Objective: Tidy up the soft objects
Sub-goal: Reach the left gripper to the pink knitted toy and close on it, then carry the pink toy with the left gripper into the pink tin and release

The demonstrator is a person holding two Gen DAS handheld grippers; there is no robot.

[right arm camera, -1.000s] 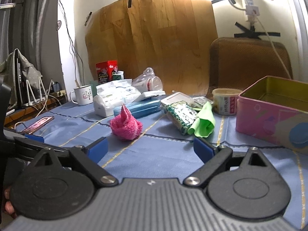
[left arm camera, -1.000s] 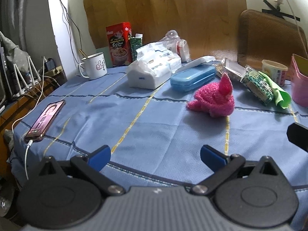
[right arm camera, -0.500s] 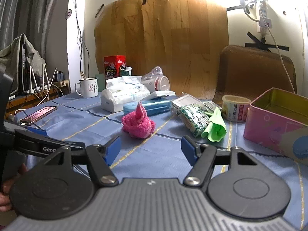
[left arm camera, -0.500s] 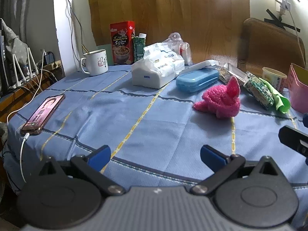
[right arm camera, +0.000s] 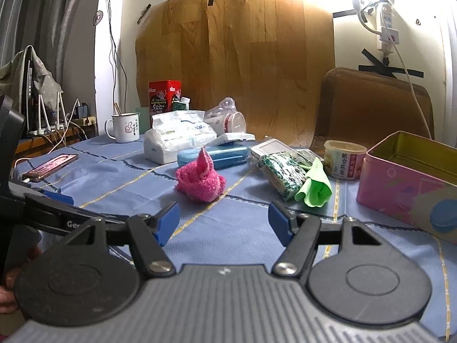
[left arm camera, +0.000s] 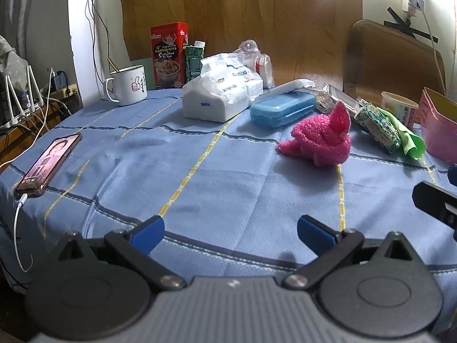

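— Narrower now than a second ago: the right gripper (right arm camera: 224, 223) has drawn its blue pads partly inward, holding nothing. The left gripper (left arm camera: 230, 233) is spread wide, also holding nothing.

— And the soft things?

— One fuzzy pink knitted sock (right arm camera: 200, 181) mid-table, one crumpled green cloth (right arm camera: 315, 185) beside one open pink rectangular tin (right arm camera: 408, 183), all on the blue striped tablecloth (left arm camera: 200, 180).

The fuzzy pink sock (right arm camera: 200, 181) lies on the blue tablecloth (right arm camera: 240, 223), in front of the blue plastic case (right arm camera: 220, 154), left of the pink tin box (right arm camera: 411, 183).
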